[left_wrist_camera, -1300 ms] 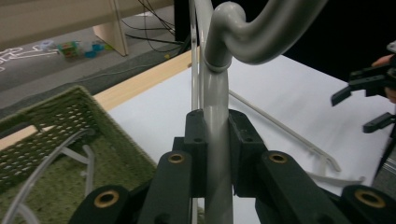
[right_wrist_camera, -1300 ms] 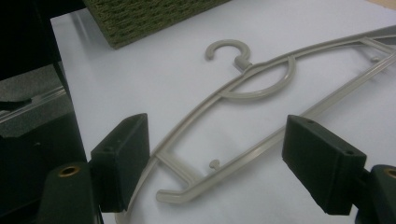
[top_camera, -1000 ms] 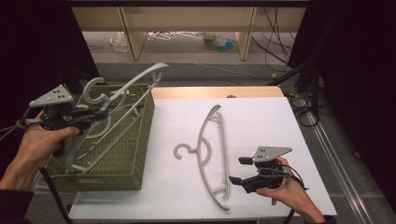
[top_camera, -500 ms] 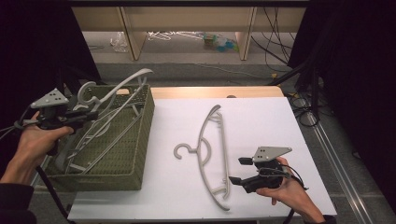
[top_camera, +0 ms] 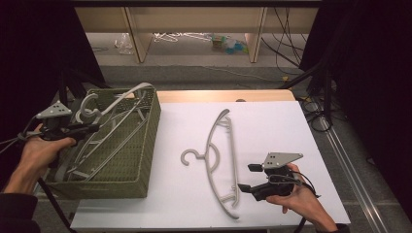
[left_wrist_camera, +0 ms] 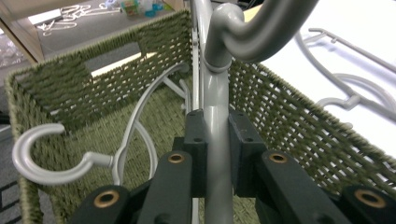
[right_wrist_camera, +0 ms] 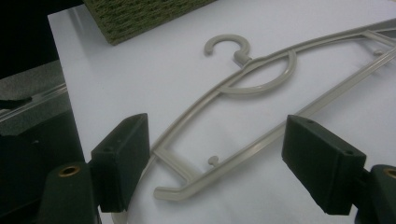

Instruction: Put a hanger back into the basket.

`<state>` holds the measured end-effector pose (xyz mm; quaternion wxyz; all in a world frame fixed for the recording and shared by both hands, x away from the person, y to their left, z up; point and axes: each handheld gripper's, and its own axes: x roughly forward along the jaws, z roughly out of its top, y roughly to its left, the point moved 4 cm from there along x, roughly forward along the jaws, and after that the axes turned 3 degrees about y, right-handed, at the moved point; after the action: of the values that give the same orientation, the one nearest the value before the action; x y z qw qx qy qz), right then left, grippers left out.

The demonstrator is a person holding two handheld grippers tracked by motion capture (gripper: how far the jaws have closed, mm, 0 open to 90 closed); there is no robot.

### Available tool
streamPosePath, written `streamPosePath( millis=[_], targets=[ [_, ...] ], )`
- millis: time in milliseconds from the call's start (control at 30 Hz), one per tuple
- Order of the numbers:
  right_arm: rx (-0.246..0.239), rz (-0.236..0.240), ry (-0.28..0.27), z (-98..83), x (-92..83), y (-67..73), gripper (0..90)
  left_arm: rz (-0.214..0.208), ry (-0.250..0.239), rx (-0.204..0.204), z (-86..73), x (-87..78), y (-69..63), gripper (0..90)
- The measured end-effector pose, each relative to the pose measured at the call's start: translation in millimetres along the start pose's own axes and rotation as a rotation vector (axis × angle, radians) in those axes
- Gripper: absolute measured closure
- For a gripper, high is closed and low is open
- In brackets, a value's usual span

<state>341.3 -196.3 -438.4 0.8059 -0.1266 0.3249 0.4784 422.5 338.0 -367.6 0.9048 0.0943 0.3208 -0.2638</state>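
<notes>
A grey plastic hanger (top_camera: pixel 132 91) leans tilted in the green woven basket (top_camera: pixel 111 180), its upper arm sticking out above the rim. My left gripper (top_camera: pixel 81 128) is shut on it at the basket's left side; in the left gripper view the pads clamp the hanger's stem (left_wrist_camera: pixel 217 140) just below its hook. Other grey hangers (left_wrist_camera: pixel 60 164) lie inside the basket (left_wrist_camera: pixel 285 109). A second hanger (top_camera: pixel 216 150) lies flat on the white table. My right gripper (top_camera: pixel 248 177) rests open by its near end, and that end of the hanger (right_wrist_camera: pixel 243 86) lies between the wide-apart jaws, untouched.
The white table top (top_camera: pixel 272 126) has free room to the right of the flat hanger. A wooden strip (top_camera: pixel 228 95) runs along the far edge. Beyond it stand shelf legs (top_camera: pixel 136 39) with clutter on the floor. Cables (top_camera: pixel 318 111) hang off the table's right side.
My left gripper has sunk and drawn back toward the left with its hanger, which now sits lower in the basket. The right gripper and the flat hanger have not moved.
</notes>
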Motion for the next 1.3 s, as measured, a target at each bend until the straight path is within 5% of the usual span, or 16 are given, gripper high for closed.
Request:
streamPosePath(
  millis=[567,667,933,1300],
  targets=[
    [0.004,0.003,0.004,-0.5,0.3,-0.2,24.5,-0.028,0.087,-0.042,-20.1,32.3,1.9,79.0],
    [0.002,0.003,0.004,-0.6,0.2,-0.7,24.5,-0.034,0.132,-0.010,-23.3,35.3,4.5,79.0],
    [-0.001,-0.002,-0.001,-0.6,0.9,-0.8,24.4,-0.023,0.154,-0.066,-35.5,52.6,9.2,78.7],
    [0.001,0.001,0.003,-1.2,1.5,-0.8,24.4,0.091,0.122,-0.202,-44.7,57.5,21.9,76.2]
  ],
)
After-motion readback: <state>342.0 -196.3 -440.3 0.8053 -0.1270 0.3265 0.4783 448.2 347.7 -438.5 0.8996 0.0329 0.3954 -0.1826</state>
